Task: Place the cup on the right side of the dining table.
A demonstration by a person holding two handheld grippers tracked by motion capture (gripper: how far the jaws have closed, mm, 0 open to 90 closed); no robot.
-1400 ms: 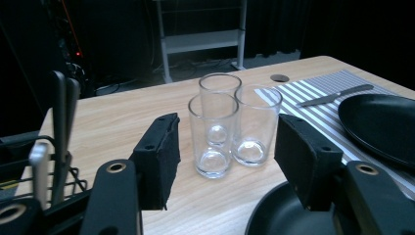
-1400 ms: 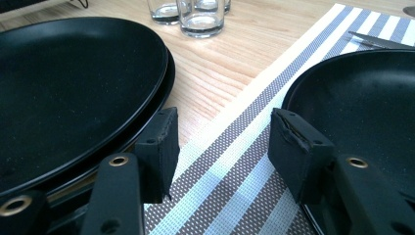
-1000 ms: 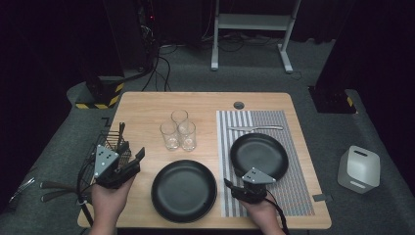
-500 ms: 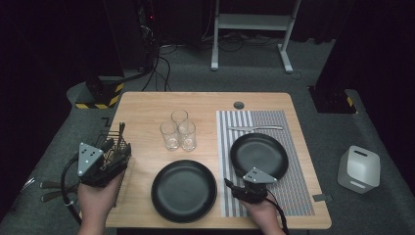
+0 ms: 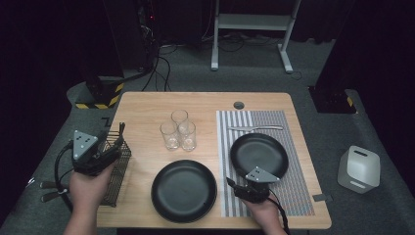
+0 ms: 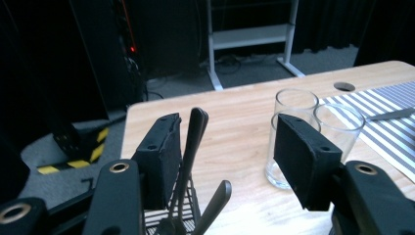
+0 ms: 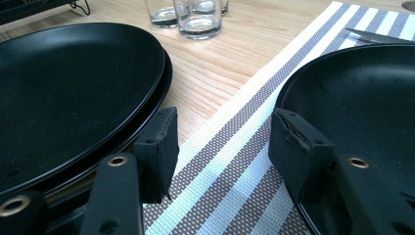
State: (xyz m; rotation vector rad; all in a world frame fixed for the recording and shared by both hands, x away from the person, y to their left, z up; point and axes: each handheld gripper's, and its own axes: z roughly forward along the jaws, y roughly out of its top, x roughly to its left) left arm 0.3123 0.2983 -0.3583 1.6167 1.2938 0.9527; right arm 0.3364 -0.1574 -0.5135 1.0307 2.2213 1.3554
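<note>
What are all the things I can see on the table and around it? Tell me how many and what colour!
table: one, light wood, middle of the high view
placemat: one, grey and white stripes, right half of the table
plates: two, black; one on the bare wood near the front edge, one on the placemat
glasses: three, clear, bunched together mid-table
knife: one, silver, on the placemat behind the plate
wire basket: one, black, at the table's left edge, with cutlery handles sticking up
white box: one, on the floor to the right
left gripper: one, black, open over the basket, fingers just closing a little
right gripper: one, black, open, low between the two plates
</note>
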